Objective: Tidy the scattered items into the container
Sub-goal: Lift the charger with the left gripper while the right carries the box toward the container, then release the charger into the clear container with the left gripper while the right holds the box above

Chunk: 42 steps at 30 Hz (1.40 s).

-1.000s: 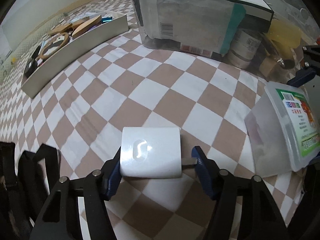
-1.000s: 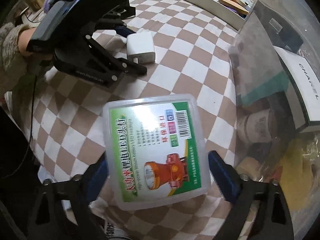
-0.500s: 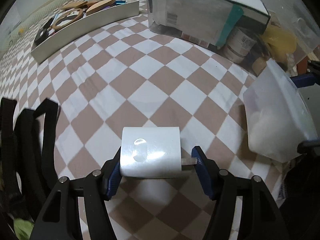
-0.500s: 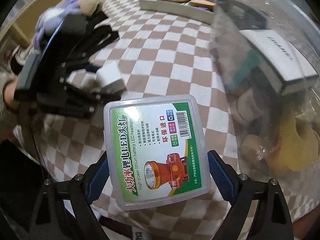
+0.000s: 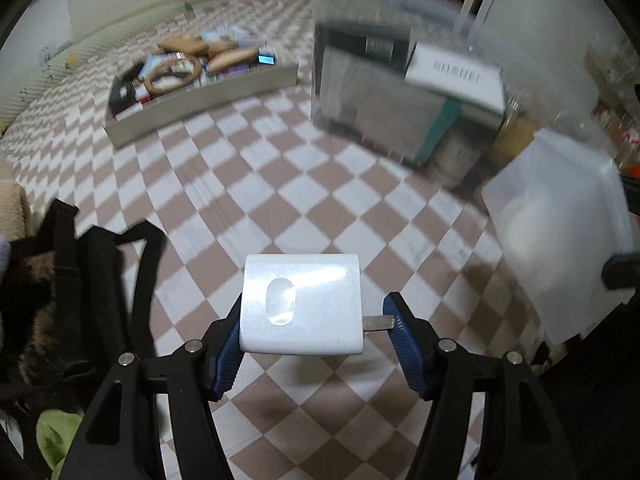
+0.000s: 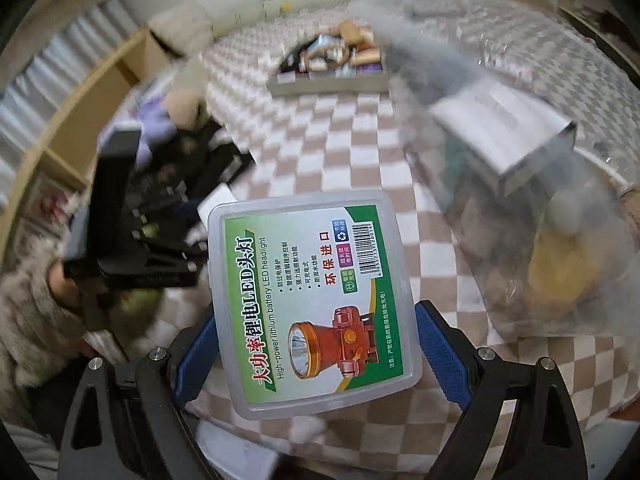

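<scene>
White charger (image 5: 302, 304) sits clamped between the blue pads of the left gripper (image 5: 316, 338), its metal prongs pressing the right-hand pad, held clear above the checkered cloth (image 5: 280, 184). Beside it, the right gripper (image 6: 316, 354) has its jaws spread wide around a clear plastic headlight case (image 6: 312, 300), gripped by its two long sides with the green label facing the camera. From the left wrist view this case (image 5: 560, 240) hangs close to the near wall of the clear storage container (image 5: 400, 92), which stands toward the cloth's far right and already holds boxes and jars. Farther off, near the cloth's far edge, lies a shallow grey tray (image 5: 208, 96) full of small items. A black bag (image 5: 104, 264) lies at the left edge.
</scene>
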Available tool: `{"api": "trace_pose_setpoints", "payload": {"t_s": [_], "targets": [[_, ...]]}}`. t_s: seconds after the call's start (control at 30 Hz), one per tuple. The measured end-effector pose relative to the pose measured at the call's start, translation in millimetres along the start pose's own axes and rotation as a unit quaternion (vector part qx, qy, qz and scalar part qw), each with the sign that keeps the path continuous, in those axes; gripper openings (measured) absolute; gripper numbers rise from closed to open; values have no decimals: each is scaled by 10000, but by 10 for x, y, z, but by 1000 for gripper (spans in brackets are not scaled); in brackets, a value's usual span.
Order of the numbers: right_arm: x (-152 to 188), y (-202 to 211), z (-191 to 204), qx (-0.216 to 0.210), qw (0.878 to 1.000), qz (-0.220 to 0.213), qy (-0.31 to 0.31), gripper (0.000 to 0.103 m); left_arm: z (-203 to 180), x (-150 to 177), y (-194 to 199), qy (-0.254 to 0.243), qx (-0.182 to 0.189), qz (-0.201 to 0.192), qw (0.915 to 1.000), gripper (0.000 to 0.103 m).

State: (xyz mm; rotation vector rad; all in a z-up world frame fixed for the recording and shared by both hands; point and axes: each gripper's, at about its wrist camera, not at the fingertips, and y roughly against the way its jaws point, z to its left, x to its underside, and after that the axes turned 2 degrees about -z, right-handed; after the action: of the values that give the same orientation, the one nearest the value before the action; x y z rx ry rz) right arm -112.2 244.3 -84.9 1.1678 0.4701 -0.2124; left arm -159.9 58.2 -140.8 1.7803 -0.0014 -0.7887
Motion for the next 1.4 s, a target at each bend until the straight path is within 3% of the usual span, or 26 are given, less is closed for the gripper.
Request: {"api": "trace_pose_setpoints", "payload": {"t_s": [0.4, 0.67, 0.83, 1.17, 1.4], "targets": [[-329, 1019, 118, -376, 9897, -1355, -271, 92, -235, -224, 661, -98, 175, -791, 9967, 66], [-659, 1553, 109, -367, 9726, -2248, -458, 92, -516, -509, 1011, -175, 253, -1199, 9923, 66], [-867, 1714, -187, -280, 9573, -2750, -844, 92, -752, -718, 1049, -269, 357, -1245, 9912, 66], [-872, 1513, -1045, 288, 9496, -2682, -1597, 92, -1244, -1381, 729, -449, 543, -1244, 9897, 66], [-905, 1442, -1447, 391, 9455, -2636, -1872, 92, -1614, -1709, 335, -531, 1053, -984, 9881, 66]]}}
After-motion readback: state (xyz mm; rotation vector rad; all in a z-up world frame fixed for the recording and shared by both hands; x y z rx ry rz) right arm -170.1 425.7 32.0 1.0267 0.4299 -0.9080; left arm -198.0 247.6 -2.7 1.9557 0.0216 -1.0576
